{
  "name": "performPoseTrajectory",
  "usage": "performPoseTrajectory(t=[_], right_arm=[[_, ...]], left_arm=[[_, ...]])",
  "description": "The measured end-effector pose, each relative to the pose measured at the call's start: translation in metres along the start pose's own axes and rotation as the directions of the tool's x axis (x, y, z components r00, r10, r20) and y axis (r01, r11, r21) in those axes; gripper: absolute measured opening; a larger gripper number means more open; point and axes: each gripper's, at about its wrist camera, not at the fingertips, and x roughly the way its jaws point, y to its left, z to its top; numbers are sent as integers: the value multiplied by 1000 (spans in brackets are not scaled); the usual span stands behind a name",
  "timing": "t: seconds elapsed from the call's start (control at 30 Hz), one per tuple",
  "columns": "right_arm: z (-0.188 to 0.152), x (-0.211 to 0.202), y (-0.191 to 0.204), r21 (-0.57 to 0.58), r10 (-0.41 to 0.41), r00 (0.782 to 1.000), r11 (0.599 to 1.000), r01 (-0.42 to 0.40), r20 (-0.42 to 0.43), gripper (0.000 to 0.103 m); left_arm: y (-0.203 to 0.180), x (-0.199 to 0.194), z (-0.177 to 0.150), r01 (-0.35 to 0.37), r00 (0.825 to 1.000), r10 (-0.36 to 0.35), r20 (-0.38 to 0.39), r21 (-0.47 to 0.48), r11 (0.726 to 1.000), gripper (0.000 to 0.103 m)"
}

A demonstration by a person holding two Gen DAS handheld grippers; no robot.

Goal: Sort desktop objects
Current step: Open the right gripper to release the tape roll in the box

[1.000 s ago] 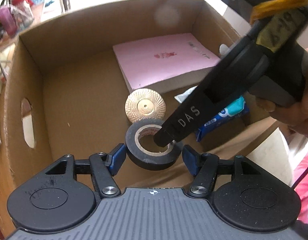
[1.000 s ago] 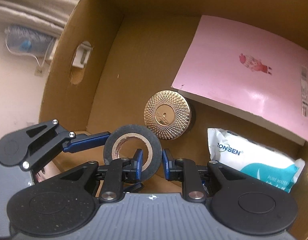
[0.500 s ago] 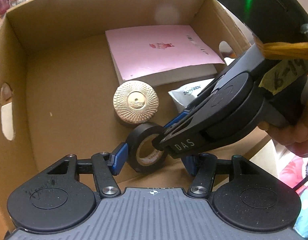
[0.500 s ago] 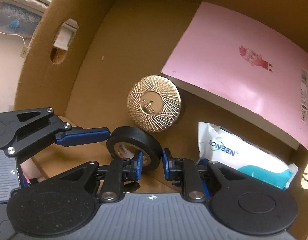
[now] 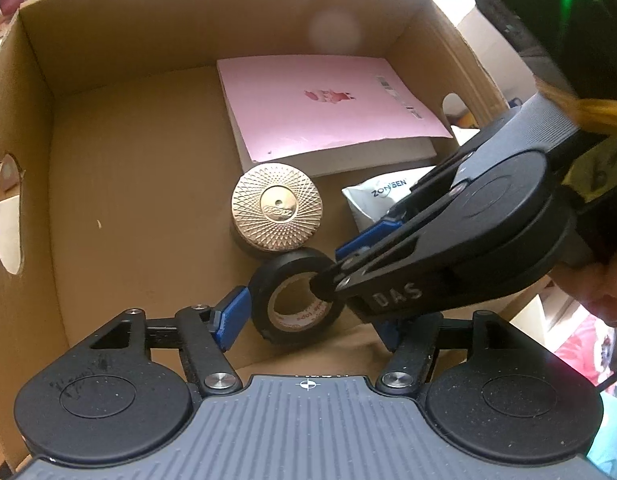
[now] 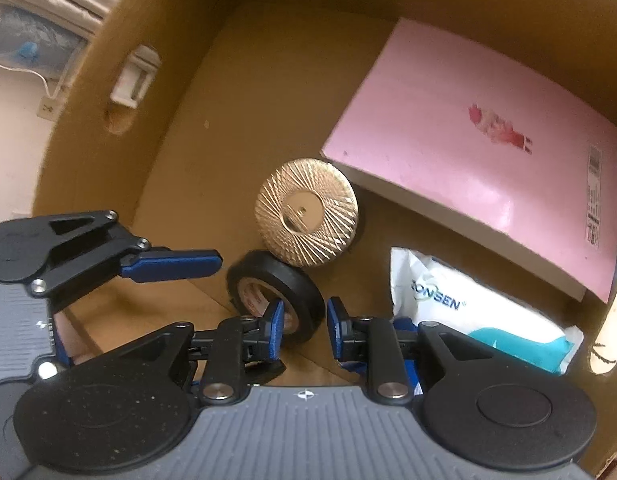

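Tape (image 6: 286, 292) is pinched through its ring wall by the right gripper (image 6: 305, 322), low inside the box (image 5: 108, 140) beside the gold disc (image 5: 277, 206). Left gripper (image 5: 308, 320) has just been opening, spread clear, likely for handover.

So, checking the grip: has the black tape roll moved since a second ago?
Yes. The black tape roll has tipped up from flat onto its edge, closer to the gold disc.
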Motion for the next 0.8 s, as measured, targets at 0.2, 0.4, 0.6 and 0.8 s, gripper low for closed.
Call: performPoseTrajectory(t=[0.2, 0.4, 0.6, 0.8], right_arm=[[-2, 0, -1, 17, 24, 999, 1000, -25, 34, 24], [-7, 13, -8, 67, 6, 1000, 998, -6, -2, 15], [-17, -6, 0, 53, 3, 999, 999, -5, 44, 15], [-38, -46, 16, 27, 24, 989, 999, -28, 147, 17]], left_arm=[[-5, 1, 0, 8, 1000, -8, -2, -4, 1000, 67], [-7, 14, -1, 16, 1000, -16, -7, 2, 1000, 67], [-4, 4, 1, 17, 999, -16, 32, -16, 1000, 67], [-16, -34, -6, -12, 988, 12, 153, 2, 1000, 74]])
